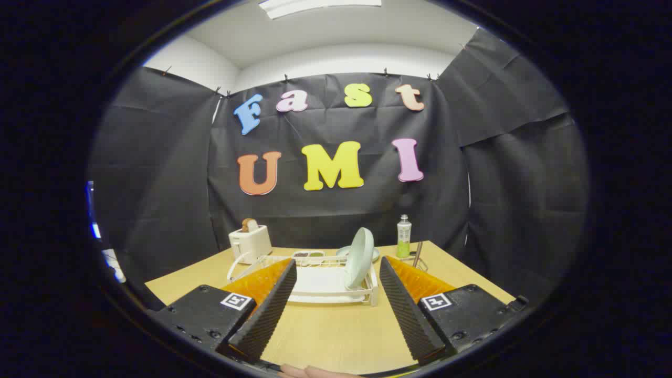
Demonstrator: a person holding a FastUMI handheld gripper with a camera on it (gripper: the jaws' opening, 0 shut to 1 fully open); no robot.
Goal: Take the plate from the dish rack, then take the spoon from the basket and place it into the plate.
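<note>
Gripper view: pale green round plate point(360, 257) standing on edge in the right part of the white wire dish rack point(325, 281), tilted slightly, rim facing the tongs. Beyond the tongs point(338, 275) by a fair gap, nothing between them; spread wide, holding nothing, the rack framed in the opening. Thin spoon handle point(418, 254) upright in a small wire basket point(420, 261) just right of the rack, far side. Green-and-white bottle point(403, 236) behind it, near the booth wall. White toaster point(250, 242) with a slice of bread at the far left of the light wooden counter point(336, 331); small tray of dark and green bits point(308, 254) behind the rack.

Step in hand, judging by the layout: reaching for the plate. Best done by steering a little right to centre on the plate's upper rim, coming in edge-on, closing on both faces, then lifting straight up clear of the rack's wires. Worth minding: smooth glaze likely slippery.
</note>
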